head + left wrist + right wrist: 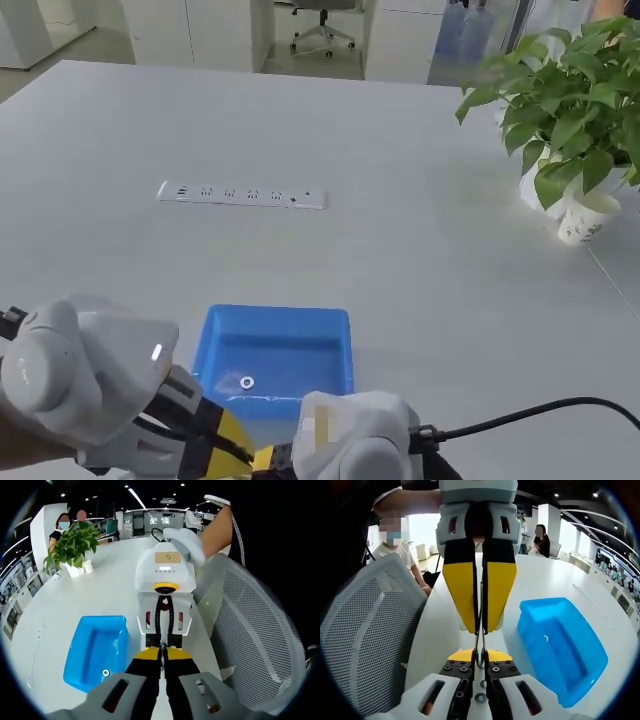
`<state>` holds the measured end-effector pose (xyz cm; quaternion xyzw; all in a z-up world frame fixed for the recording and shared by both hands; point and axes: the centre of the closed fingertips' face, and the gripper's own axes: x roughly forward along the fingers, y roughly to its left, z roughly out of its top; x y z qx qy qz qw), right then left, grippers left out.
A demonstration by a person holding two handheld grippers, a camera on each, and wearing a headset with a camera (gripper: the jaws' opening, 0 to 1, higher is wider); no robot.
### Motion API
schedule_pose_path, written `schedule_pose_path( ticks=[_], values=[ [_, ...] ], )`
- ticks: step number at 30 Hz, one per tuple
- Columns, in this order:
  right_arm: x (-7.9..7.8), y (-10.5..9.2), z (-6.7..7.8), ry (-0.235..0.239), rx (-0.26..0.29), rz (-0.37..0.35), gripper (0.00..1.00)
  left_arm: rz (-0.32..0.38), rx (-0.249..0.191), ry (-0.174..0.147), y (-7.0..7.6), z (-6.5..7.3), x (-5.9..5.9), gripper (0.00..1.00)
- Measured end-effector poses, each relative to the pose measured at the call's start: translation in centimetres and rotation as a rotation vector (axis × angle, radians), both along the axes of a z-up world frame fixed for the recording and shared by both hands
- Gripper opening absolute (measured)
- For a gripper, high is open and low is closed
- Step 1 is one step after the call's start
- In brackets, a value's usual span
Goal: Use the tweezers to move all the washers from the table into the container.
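Looking down in the head view: left tongs [238, 447] and right tongs [282, 460] meet nose to nose at the near edge of the table [450, 300], just on the person's side of the blue container [280, 313]. One washer [247, 382] lies on the container floor close to the front wall; nothing else in it that I can make out. Power strip [243, 194] well beyond, plant [570, 100] far right. Left gripper view: own jaws pressed nearly together on the tweezers [161, 645], a thin metal strip whose long axis runs straight ahead into the right tongs facing it. The container sits left of that line, with the washer by its near corner. Right gripper view: own jaws clenched on the other end of the tweezers, while the left tongs' yellow jaws reach in from the top onto the same strip. The container sits to the right, the washer a small glint on its floor. A small ring [481, 698] shows low between the right jaws; washer on the table or gripper fitting, cannot tell. Judgement: the tweezers lie roughly parallel to the container's front wall and both tongs are about equally near it. The next move likely needs one pair to let go so the other can swing the tips down.
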<state>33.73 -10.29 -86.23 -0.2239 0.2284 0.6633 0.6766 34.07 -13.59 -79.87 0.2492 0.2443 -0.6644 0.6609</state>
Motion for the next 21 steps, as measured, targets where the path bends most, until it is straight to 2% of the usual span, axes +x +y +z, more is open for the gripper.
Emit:
schedule_pose_path(
  ticks=[21],
  values=[
    [-0.28,-0.07,0.06,0.002,-0.007,0.002,0.07,-0.002,0.014,0.001,-0.01,0.12,-0.27,0.04]
  ],
)
